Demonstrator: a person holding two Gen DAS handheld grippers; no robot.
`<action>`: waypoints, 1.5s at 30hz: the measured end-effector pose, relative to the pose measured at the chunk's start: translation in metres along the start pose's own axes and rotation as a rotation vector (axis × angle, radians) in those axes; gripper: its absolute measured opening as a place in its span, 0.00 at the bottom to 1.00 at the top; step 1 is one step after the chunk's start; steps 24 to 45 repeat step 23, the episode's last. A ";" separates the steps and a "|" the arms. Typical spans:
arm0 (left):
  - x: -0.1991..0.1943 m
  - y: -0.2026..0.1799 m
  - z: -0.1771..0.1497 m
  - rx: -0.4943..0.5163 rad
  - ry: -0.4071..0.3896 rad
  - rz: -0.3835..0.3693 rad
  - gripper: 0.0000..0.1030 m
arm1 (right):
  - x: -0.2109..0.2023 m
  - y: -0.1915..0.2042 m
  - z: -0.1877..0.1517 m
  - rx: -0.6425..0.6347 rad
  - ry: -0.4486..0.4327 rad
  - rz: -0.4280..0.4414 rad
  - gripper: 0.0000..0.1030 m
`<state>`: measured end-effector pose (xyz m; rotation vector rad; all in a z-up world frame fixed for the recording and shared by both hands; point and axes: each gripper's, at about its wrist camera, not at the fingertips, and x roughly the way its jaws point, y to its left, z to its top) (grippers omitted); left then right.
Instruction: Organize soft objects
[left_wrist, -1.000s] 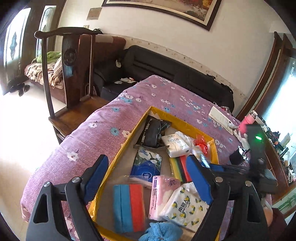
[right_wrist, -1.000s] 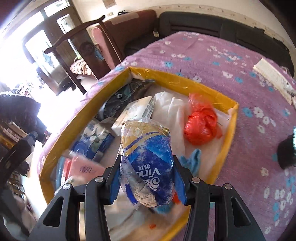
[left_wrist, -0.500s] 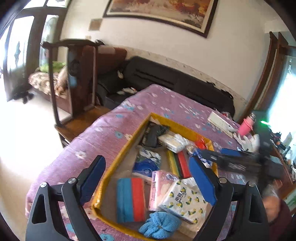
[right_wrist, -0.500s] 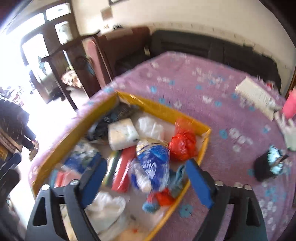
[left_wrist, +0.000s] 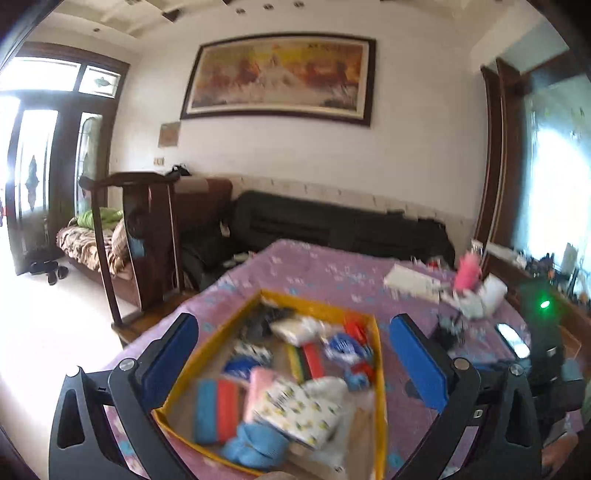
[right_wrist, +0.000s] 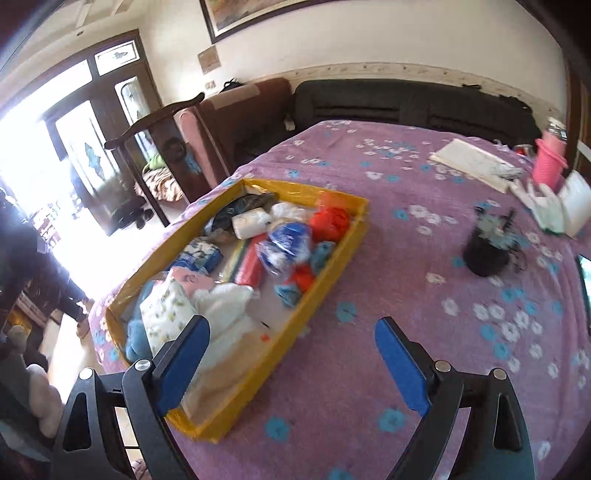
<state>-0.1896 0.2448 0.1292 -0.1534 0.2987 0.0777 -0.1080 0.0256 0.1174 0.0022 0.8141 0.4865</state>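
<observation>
On the purple flowered table (right_wrist: 369, 302) sits a shallow yellow tray (right_wrist: 332, 258), and the soft things lie packed inside it. Near the middle of the tray rests a blue and white tissue pack (right_wrist: 288, 242), touching a red plastic bag (right_wrist: 330, 221) at the far side. A white lemon-print pack (right_wrist: 166, 310) and crumpled white plastic (right_wrist: 225, 299) lie at the near end, with a blue cloth (left_wrist: 255, 441) by the near rim. A red and blue block (left_wrist: 218, 404) lies flat next to a pink pack (left_wrist: 260, 384).

The left gripper (left_wrist: 291, 365) stands wide with nothing between its blue fingers (left_wrist: 173, 354); its jaws have just been opening further. The right gripper (right_wrist: 291, 365) is also spread wide and empty, above the tablecloth beside the tray's near corner; its jaws have just been opening. A black pot (right_wrist: 487, 247) and a pink cup (right_wrist: 548, 162) stand well apart from the tray.
</observation>
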 end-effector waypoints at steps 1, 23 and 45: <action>-0.001 -0.005 -0.002 0.004 0.012 -0.009 1.00 | -0.005 -0.004 -0.004 -0.002 -0.004 -0.010 0.91; -0.006 -0.056 -0.043 0.096 0.202 0.222 1.00 | -0.047 -0.010 -0.075 -0.083 -0.025 -0.034 0.92; -0.006 -0.056 -0.043 0.096 0.202 0.222 1.00 | -0.047 -0.010 -0.075 -0.083 -0.025 -0.034 0.92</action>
